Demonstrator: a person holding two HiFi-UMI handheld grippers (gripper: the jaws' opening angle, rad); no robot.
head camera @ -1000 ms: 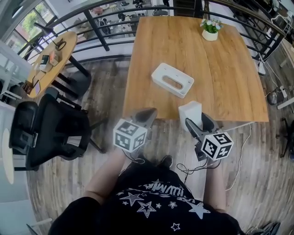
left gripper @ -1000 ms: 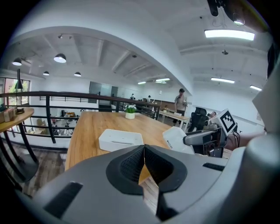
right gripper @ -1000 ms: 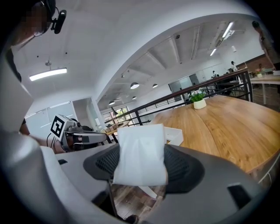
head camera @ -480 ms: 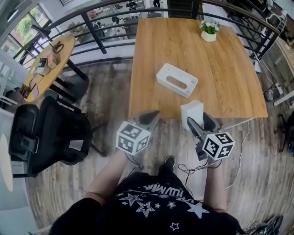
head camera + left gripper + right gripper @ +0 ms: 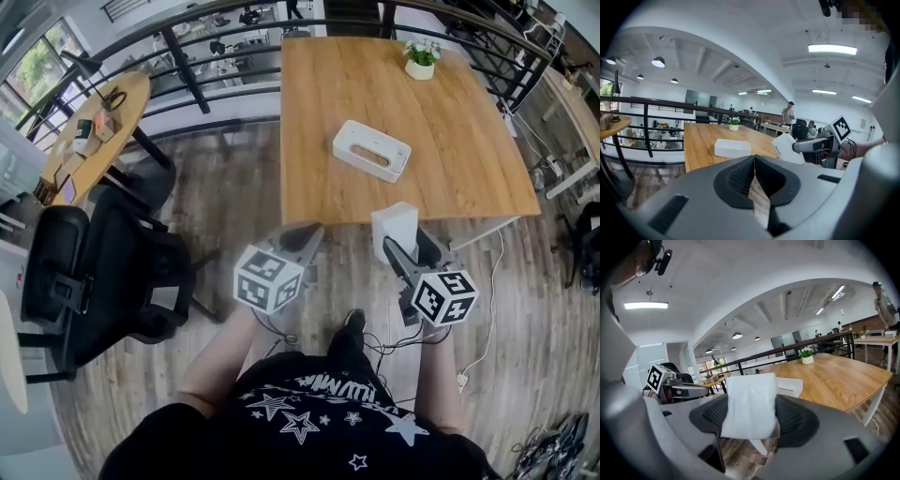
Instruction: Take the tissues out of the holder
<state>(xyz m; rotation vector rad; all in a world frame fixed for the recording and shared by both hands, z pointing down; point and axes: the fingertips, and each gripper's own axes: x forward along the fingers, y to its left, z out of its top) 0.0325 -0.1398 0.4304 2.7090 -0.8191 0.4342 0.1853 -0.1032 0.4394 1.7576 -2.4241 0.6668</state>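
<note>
Counter [image 5: 469,141] and holder [image 5: 371,150] are now seen farther off; tissue pack [image 5: 749,404], clamped in right gripper [image 5: 750,416] fingers (left gripper [image 5: 753,176] fingers together, empty), could be dropped if soft wrap slips.

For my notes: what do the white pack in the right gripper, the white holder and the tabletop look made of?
Tissue pack: probably thin plastic film over soft paper; its face is faintly wrinkled and slightly glossy where it is held in the right gripper. Holder: likely hard matte plastic; smooth, rounded corners. Table: wood or veneer, satin; grain and plank seams show.
</note>
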